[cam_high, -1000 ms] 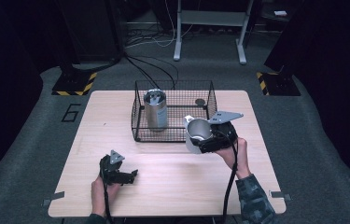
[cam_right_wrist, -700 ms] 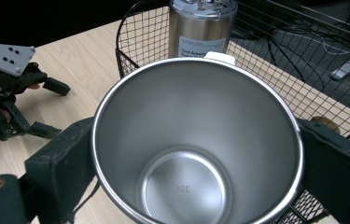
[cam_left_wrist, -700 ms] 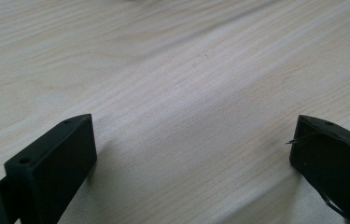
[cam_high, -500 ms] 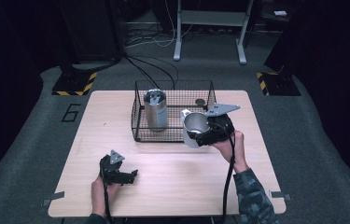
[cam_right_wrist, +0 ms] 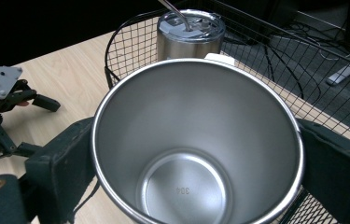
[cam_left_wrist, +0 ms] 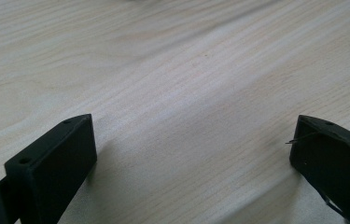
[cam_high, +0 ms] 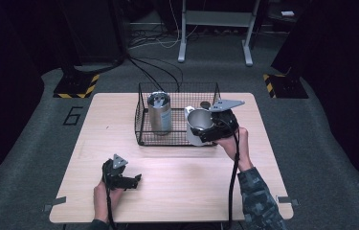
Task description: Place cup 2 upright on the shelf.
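Note:
My right gripper [cam_high: 201,128] is shut on an open, empty steel cup [cam_high: 196,119], held tilted over the front right corner of a black wire basket [cam_high: 177,85]. In the right gripper view the cup [cam_right_wrist: 182,121] sits between both jaws, with the basket [cam_right_wrist: 130,42] just behind it. A lidded steel tumbler [cam_high: 159,112] stands upright in the basket's left half, and it shows as the tumbler [cam_right_wrist: 190,35] beyond the cup's rim. My left gripper [cam_high: 133,182] rests low on the wooden table [cam_high: 191,187] near the front left. It is open, with only bare table between its jaws [cam_left_wrist: 191,158].
A small dark round object [cam_high: 205,104] lies in the basket's back right part. Beyond the table's far edge are cables, a metal stand and yellow-black floor markings [cam_high: 79,88]. The left gripper [cam_right_wrist: 0,107] lies on the tabletop beyond the cup.
My right gripper has carried the cup left and away from me, from beside the basket's right front to over its front right corner. The left gripper has stayed put.

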